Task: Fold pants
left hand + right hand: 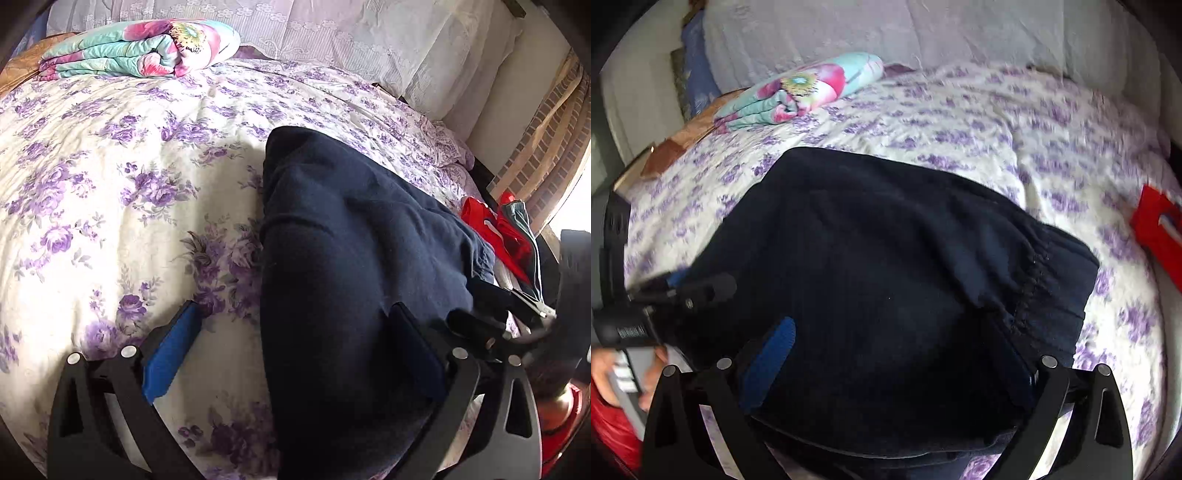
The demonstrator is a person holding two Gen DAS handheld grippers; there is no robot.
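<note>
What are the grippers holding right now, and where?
Nothing is clamped: the left gripper and right gripper both stand wide open over the dark pants on the bed.

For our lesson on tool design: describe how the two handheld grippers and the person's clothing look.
Both the left gripper and right gripper have black angular frames with triangular cut-outs, silver round rivets and blue pads lining the jaws. A shiny red sleeve shows.
</note>
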